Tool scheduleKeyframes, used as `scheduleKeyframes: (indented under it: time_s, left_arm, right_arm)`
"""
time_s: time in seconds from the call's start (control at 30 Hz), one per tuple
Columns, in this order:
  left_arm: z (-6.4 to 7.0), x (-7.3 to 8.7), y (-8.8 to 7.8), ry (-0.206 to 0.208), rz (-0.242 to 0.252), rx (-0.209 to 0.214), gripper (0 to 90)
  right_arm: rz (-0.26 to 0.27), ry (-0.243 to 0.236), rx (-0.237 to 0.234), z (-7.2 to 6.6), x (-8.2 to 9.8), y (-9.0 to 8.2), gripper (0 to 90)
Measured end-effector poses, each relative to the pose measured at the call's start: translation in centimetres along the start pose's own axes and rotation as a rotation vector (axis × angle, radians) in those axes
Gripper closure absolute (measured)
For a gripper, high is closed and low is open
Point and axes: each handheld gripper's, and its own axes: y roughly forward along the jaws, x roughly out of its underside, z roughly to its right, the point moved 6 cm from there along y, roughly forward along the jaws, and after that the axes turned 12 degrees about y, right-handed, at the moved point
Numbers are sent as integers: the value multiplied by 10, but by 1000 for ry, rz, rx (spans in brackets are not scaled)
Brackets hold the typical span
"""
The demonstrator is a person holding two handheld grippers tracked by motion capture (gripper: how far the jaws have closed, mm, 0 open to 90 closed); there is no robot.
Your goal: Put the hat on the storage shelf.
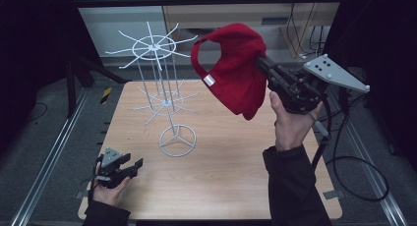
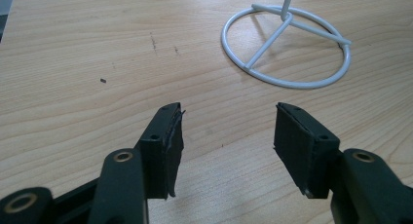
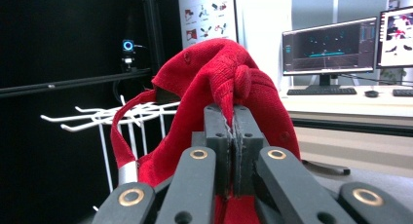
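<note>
The red cap [image 1: 236, 71] hangs in the air above the far right part of the table [image 1: 226, 172], pinched by a fold of its knit fabric in the right gripper [image 1: 261, 63]. In the right gripper view the two black jaws stand pressed together with red cloth squeezed between them, and the cap bunches above the jaw tips, so its front and brim are hard to make out; a grey strap end [image 3: 127, 173] shows at its lower left. From above, the cap droops with its rear opening turned to the left, just beside the upper ring of the white wire rack [image 1: 157, 51], apart from it as far as can be told. The rack stands on its round base [image 2: 286, 48] near the table's middle; the left gripper view cuts off its post at the top edge. The left gripper [image 1: 133, 166] rests low at the near left corner, jaws spread wide with nothing but bare wood between its pads [image 2: 173, 146].
</note>
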Motion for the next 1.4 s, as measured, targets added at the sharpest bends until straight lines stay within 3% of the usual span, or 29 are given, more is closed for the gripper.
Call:
scheduleKeyframes:
  time_s: [0.17, 0.37, 0.73, 1.07, 1.13, 1.23, 1.3, 1.4]
  left_arm:
    - [0, 0, 0, 1, 3, 2, 434]
    - [0, 0, 0, 1, 2, 4, 434]
    - [0, 0, 0, 2, 2, 1, 435]
    - [0, 0, 1, -1, 3, 1, 434]
    - [0, 0, 0, -1, 3, 1, 434]
    - [0, 0, 1, -2, 3, 1, 433]
    - [0, 1, 1, -1, 0, 1, 431]
    - [1, 1, 1, 0, 0, 4, 423]
  right_arm:
    - [-17, 7, -7, -8, 2, 17, 883]
    - [-54, 13, 7, -7, 17, 35, 882]
    - [-130, 31, 21, 5, 65, 43, 874]
    - [-226, 45, -12, 13, 112, 46, 829]
    - [-236, 37, -22, 13, 116, 44, 796]
    - [-242, 11, -33, 15, 120, 38, 672]
    - [-207, 16, -35, 18, 119, 29, 541]
    - [-162, 27, -19, 30, 119, 12, 440]
